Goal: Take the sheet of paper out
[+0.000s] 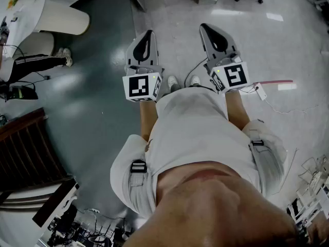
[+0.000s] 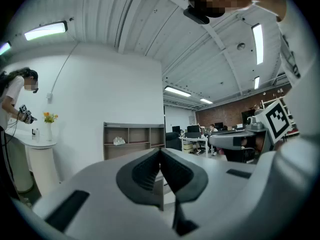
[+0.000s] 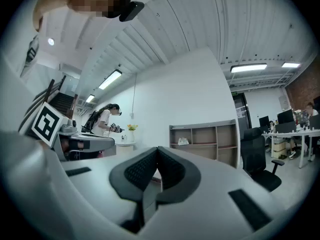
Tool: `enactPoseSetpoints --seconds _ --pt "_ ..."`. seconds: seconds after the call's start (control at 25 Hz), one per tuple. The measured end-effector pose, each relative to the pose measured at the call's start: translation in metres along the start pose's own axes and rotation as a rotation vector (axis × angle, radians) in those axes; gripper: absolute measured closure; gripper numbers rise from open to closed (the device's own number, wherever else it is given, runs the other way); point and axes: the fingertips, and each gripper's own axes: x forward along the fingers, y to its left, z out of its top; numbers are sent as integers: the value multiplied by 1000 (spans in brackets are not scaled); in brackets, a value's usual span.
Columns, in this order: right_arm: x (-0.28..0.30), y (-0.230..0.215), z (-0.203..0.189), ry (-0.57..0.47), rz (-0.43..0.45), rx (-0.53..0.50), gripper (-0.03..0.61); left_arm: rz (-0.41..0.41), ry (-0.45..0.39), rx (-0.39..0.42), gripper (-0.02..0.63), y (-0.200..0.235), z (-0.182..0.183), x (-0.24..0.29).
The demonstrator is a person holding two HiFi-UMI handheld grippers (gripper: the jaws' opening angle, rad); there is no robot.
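Left gripper (image 1: pixel 149 34) (image 2: pixel 160 154): held out in front of the wearer's waist and aimed across the room. The black pads are pressed together at the tip with nothing between them.
Right gripper (image 1: pixel 204 27) (image 3: pixel 157 153): beside the left one, roughly level with it and apart from it. Its pads also meet, and nothing is clamped.
Marker cubes: one at the rear of each gripper, left (image 1: pixel 142 86) and right (image 1: pixel 234 76).
Sheet of paper: not found in any of the three views (location cannot be stated).
Shoes (image 1: pixel 172 81): white, on the pale floor (image 1: pixel 175 19), seen between the two grippers.
Shelf unit (image 2: pixel 134 140) (image 3: pixel 202 140): open, wood-toned, against the white wall ahead of both grippers. A small pale item sits on one shelf.
Second person (image 2: pixel 11 96) (image 3: pixel 106 120): stands at a round white counter (image 2: pixel 42 166), holding a small device in both hands.
Vase of flowers (image 2: pixel 48 118): on that counter, just beside the second person.
Office chair (image 3: pixel 257 164): black, to the right of the shelf unit.
Red strip (image 1: pixel 277 81): lies on the floor to the wearer's right, near a thin white cable.
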Motion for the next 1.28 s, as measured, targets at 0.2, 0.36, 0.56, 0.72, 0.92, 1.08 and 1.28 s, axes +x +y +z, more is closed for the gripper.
enactPoseSetpoints --seconds 0.2,0.36,0.56,0.72,0.92,1.08,1.28 --pt "-7 -16 -1 -3 19 1 558 18 1 10 591 -16 0 9" --pt "-11 -27 -1 -19 39 18 558 34 6 13 591 -27 0 14" --pt "-13 -31 4 -37 71 19 558 49 10 9 591 -37 2 15" --pt "-7 -33 5 -37 80 12 558 51 17 9 591 -37 1 19" --pt "13 -35 2 -24 78 1 558 42 16 21 591 -23 1 35" --pt "38 -35 0 -18 56 -12 558 27 10 24 591 1 -1 50" --pt "77 -42 -2 -8 26 -26 558 6 3 10 591 34 -4 80"
